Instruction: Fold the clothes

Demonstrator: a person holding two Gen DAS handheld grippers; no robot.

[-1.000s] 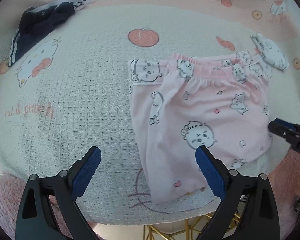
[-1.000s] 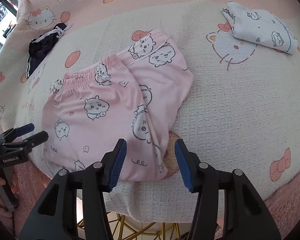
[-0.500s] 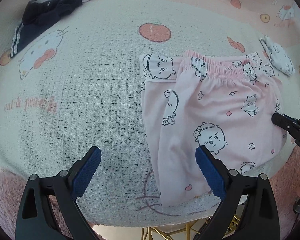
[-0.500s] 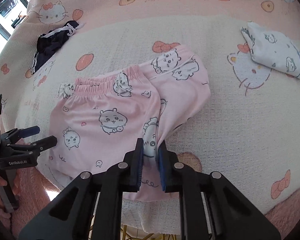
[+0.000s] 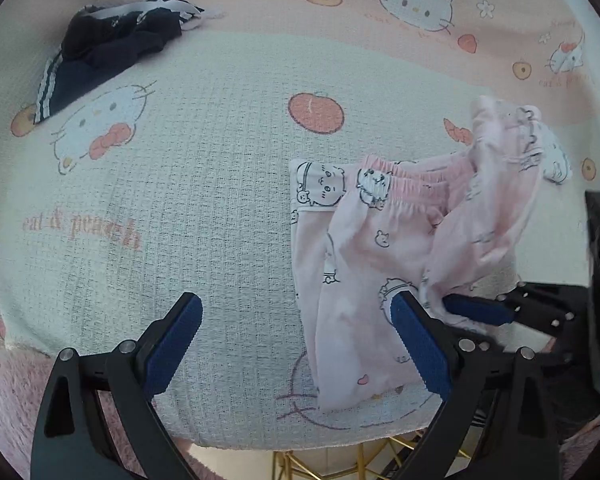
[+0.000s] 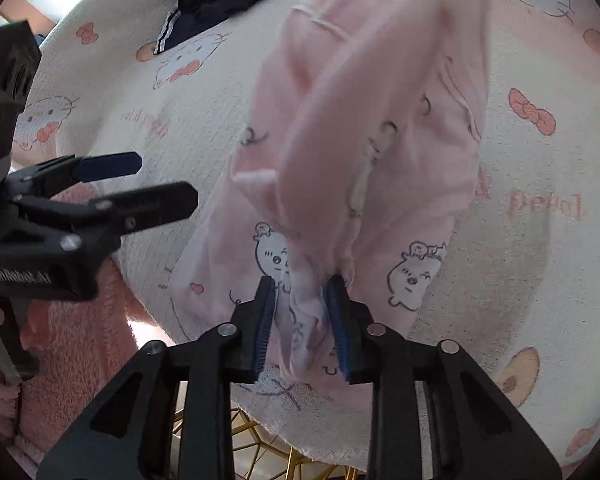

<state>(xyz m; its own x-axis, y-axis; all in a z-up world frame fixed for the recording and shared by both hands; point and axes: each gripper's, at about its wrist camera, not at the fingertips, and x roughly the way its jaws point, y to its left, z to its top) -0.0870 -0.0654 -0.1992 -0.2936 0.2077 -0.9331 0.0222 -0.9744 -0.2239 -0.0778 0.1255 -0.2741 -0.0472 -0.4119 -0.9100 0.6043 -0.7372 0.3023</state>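
Pink cartoon-print pants [image 5: 364, 248] lie on the Hello Kitty blanket [image 5: 204, 184], waistband toward the far side. My right gripper [image 6: 302, 284] has a bunched edge of the pink pants [image 6: 360, 120] between its pads and holds that part raised off the blanket, folded back over the rest. Its jaws are opening while the cloth still sits pinched between them. In the left wrist view the right gripper [image 5: 476, 308] enters from the right at the pants' edge. My left gripper [image 5: 296, 304] hangs wide open above the blanket, left of the pants, holding nothing.
A dark navy garment with white stripes [image 5: 108, 48] lies crumpled at the far left. A folded white printed garment [image 5: 556, 160] lies far right, partly behind the lifted cloth. The blanket's near edge drops off over a gold wire frame [image 5: 300, 460]. A fluffy pink sleeve [image 6: 80, 340] is at left.
The right gripper shut on the near edge of the pants, then lifted and carried it up and across over the rest. The left gripper stayed open and drifted slightly.
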